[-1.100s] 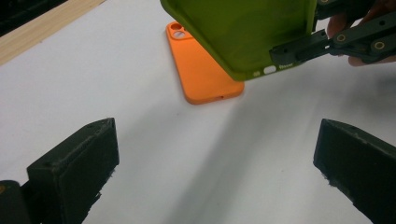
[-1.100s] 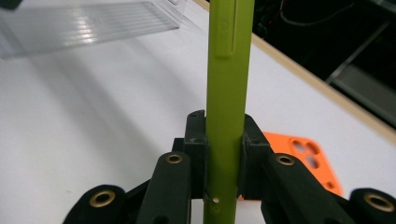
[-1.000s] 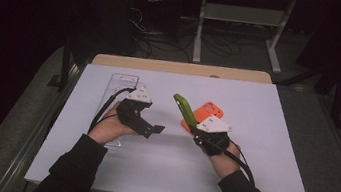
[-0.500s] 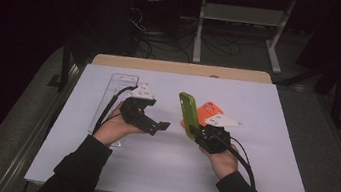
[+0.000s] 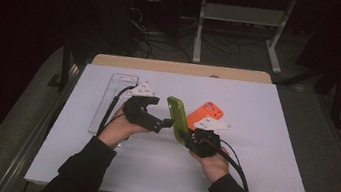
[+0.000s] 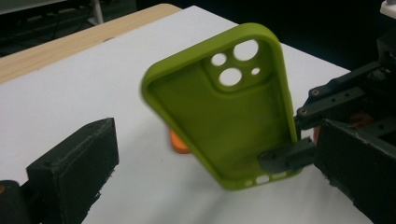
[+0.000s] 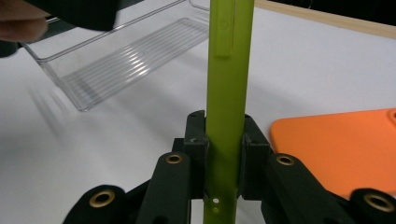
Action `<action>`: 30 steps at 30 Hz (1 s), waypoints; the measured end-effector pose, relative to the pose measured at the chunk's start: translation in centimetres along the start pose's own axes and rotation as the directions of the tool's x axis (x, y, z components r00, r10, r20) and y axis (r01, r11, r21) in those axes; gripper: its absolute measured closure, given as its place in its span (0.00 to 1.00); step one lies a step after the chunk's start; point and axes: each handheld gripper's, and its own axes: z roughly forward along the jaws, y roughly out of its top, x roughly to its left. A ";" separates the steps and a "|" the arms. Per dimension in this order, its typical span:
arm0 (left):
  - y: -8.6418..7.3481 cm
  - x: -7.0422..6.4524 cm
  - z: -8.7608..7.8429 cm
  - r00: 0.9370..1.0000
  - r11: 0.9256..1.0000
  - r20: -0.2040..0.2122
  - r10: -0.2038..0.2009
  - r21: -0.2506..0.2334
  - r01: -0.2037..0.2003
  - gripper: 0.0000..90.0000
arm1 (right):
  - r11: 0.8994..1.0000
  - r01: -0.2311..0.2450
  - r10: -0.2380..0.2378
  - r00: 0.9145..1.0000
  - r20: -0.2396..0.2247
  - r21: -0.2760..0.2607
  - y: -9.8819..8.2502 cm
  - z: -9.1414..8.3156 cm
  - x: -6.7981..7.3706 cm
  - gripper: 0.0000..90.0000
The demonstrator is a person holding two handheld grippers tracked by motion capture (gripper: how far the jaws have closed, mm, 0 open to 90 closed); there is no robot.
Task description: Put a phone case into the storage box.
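A green phone case (image 5: 177, 118) stands upright on its edge above the white table, its camera cutouts at the top (image 6: 224, 107). My right gripper (image 5: 188, 137) is shut on its lower end, and the pads press both faces of the thin case (image 7: 226, 93). My left gripper (image 5: 164, 124) points at the case from the left. Its jaws stand wide open, with one black pad (image 6: 74, 163) at each side of that view and the case just past them, untouched. An orange phone case (image 5: 206, 113) lies flat on the table behind the right hand (image 7: 336, 140).
A clear, ribbed plastic tray (image 5: 112, 99) lies at the left of the white table (image 5: 276, 156), behind the left hand (image 7: 126, 60). A wooden edge (image 5: 182, 68) runs along the far side. Cables trail from both grippers toward the person.
The green case has tipped more upright and shifted slightly toward the left gripper. The left gripper's jaws have come closer to the case. The orange case and the tray have not moved.
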 end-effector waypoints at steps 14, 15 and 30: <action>-0.2 0.0 0.5 0.998 0.998 0.026 -0.053 -0.041 0.054 0.00 | 0.999 -0.005 0.003 0.998 -0.055 -0.036 0.3 -0.1 1.2 0.84; -0.2 0.0 0.5 0.998 0.997 0.033 -0.056 -0.053 0.058 0.00 | 0.999 -0.005 0.003 0.998 -0.057 -0.036 0.3 -0.1 1.3 0.84; -0.3 0.1 0.9 0.997 0.995 0.059 -0.058 -0.079 0.063 0.00 | 0.999 -0.003 0.000 0.997 -0.080 -0.049 0.3 0.2 2.1 0.84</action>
